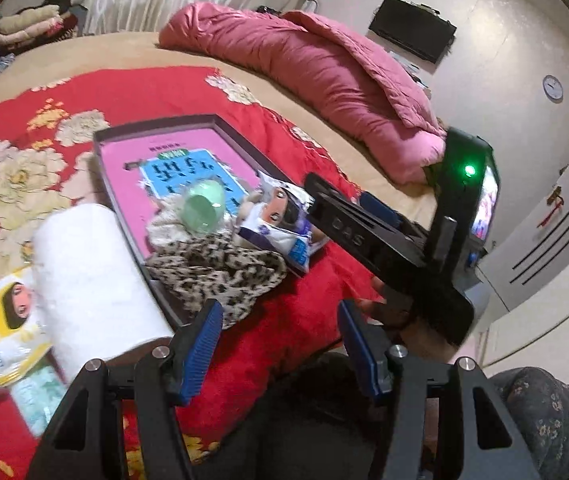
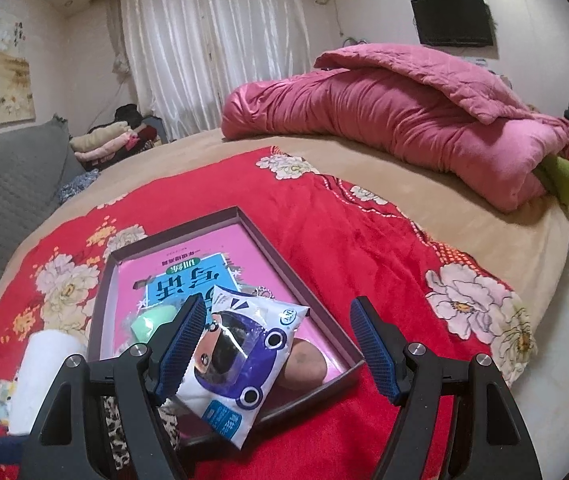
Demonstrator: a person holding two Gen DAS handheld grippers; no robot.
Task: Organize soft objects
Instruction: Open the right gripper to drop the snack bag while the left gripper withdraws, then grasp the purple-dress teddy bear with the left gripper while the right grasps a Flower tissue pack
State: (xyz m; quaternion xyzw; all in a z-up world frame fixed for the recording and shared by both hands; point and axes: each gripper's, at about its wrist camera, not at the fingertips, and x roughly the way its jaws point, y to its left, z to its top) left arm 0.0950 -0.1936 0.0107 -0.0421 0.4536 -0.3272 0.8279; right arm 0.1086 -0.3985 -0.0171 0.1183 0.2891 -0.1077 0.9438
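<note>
Nearest, the left gripper (image 1: 280, 340) hangs with jaws apart, holding nothing; the right gripper (image 2: 276, 344) is also spread, and the purple tissue pack (image 2: 236, 360) lies propped on the tray (image 2: 284, 248) rim, seemingly released; inside the tray sit a green sponge (image 1: 203, 208) and a leopard-print cloth (image 1: 220, 272); beside it, 1 white roll (image 1: 92, 280) and a yellow pack (image 1: 12, 312) remain outside, so the sorting looks roughly half done.

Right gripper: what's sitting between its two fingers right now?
In the right wrist view, the right gripper is open over the tray, with the purple-and-white tissue pack between its fingers, lying against the left finger and apart from the right one.
</note>
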